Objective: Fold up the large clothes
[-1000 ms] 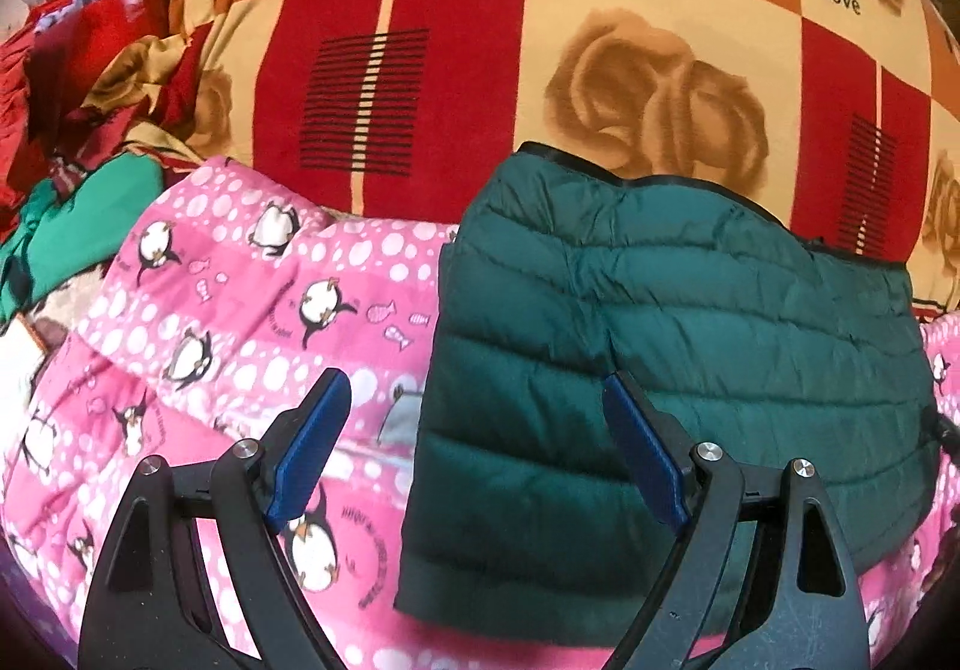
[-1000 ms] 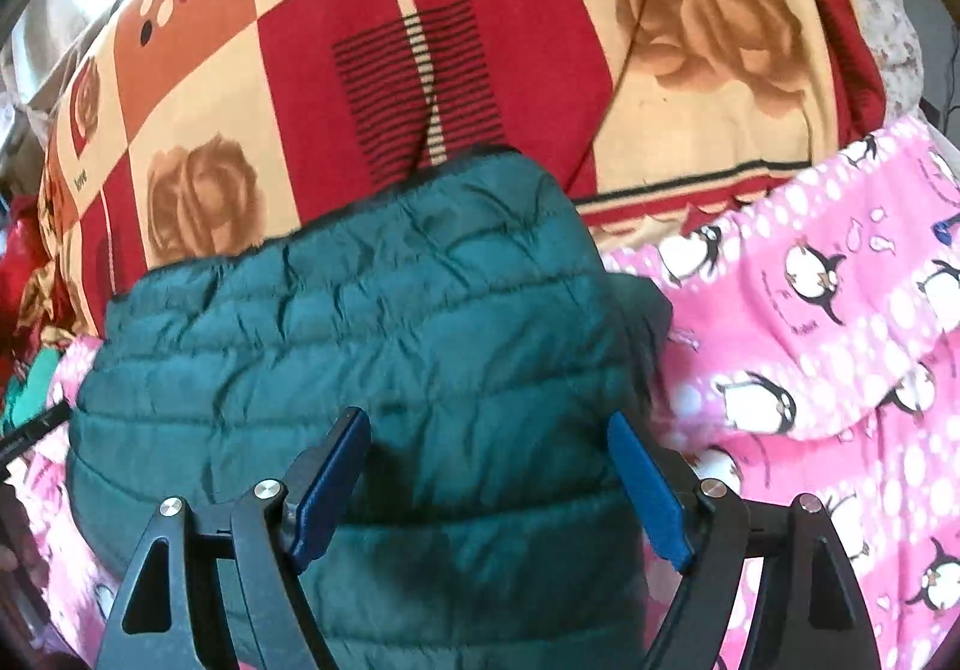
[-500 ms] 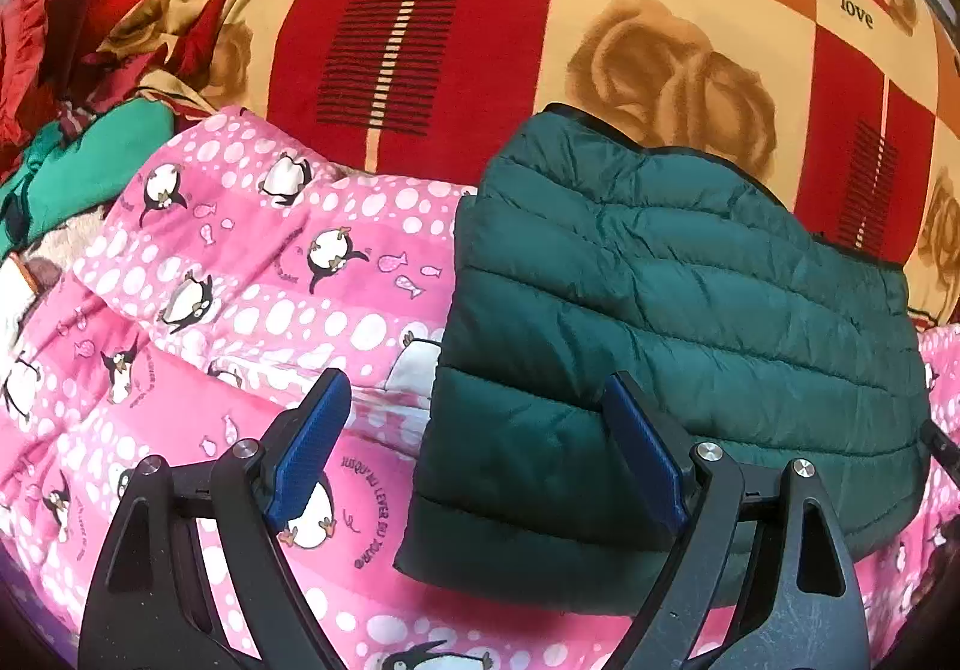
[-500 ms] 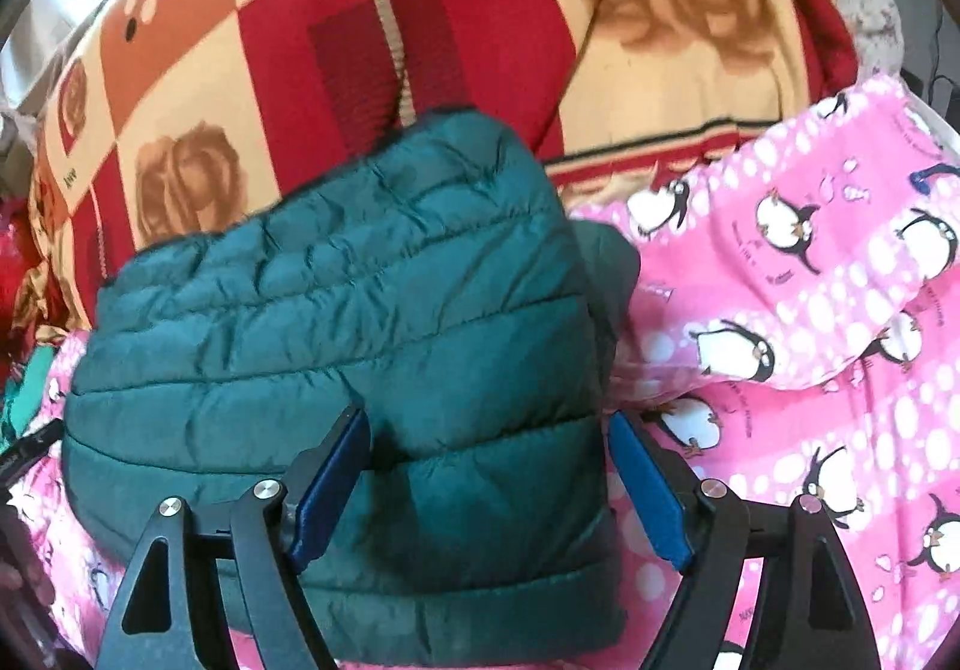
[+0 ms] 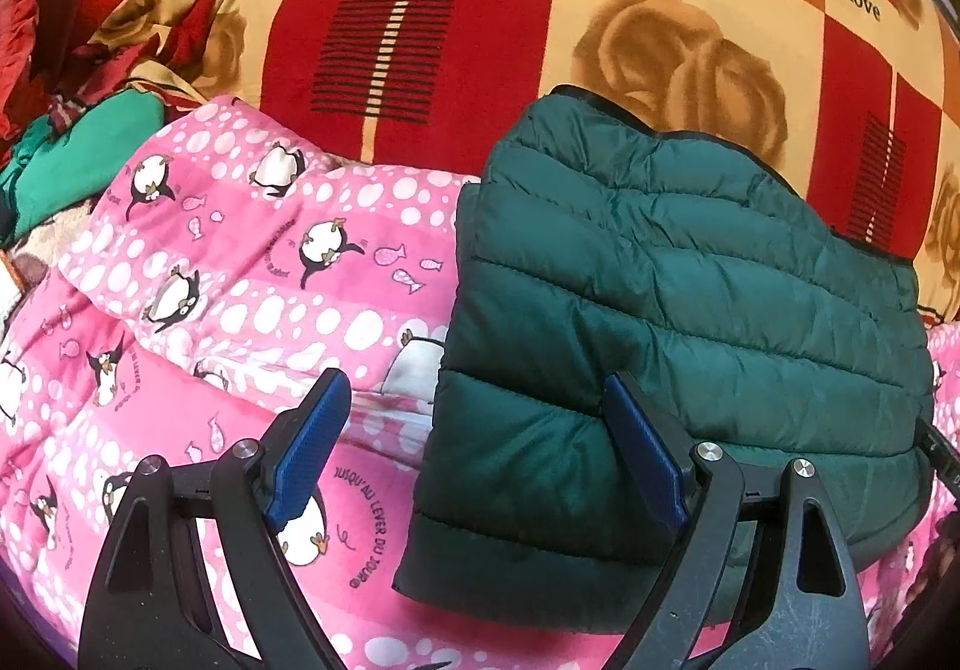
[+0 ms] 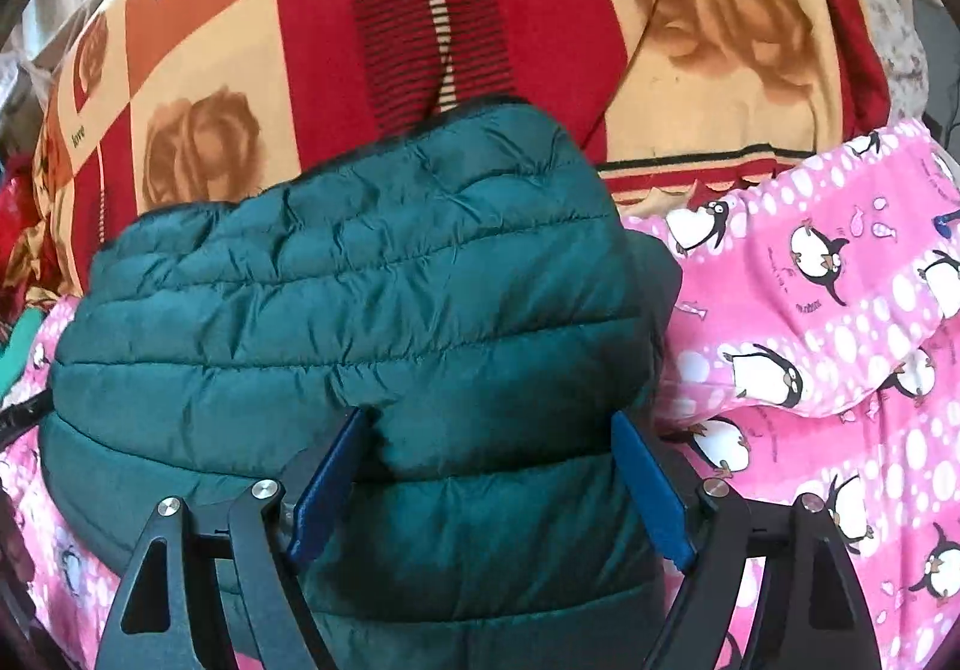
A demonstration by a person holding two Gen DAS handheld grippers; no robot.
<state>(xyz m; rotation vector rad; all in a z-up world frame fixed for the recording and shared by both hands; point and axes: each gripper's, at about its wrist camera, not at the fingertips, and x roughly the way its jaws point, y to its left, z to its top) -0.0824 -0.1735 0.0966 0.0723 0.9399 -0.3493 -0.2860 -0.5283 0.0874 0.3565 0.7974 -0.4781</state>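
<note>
A dark green quilted jacket (image 5: 690, 310) (image 6: 360, 298) lies folded on a pink penguin-print blanket (image 5: 240, 262) (image 6: 810, 322). My left gripper (image 5: 474, 379) is open over the jacket's left edge. Its right fingertip (image 5: 624, 406) dents the padding and its left fingertip (image 5: 324, 412) hangs above the pink blanket. My right gripper (image 6: 489, 418) is open over the jacket's right part, with the padding bulging between its blue pads. Its left fingertip (image 6: 348, 436) presses a crease into the fabric. Neither gripper pinches any cloth.
Behind the jacket rises a red, orange and cream blanket (image 5: 540, 10) (image 6: 540, 10) printed with roses and the word love. A green garment (image 5: 66, 160) and a heap of red clothes (image 5: 78, 4) lie at the far left.
The left gripper has sunk closer to the jacket's left edge, and more pink blanket shows beside it. The right gripper has stayed over the jacket's right part. Both stay wide.
</note>
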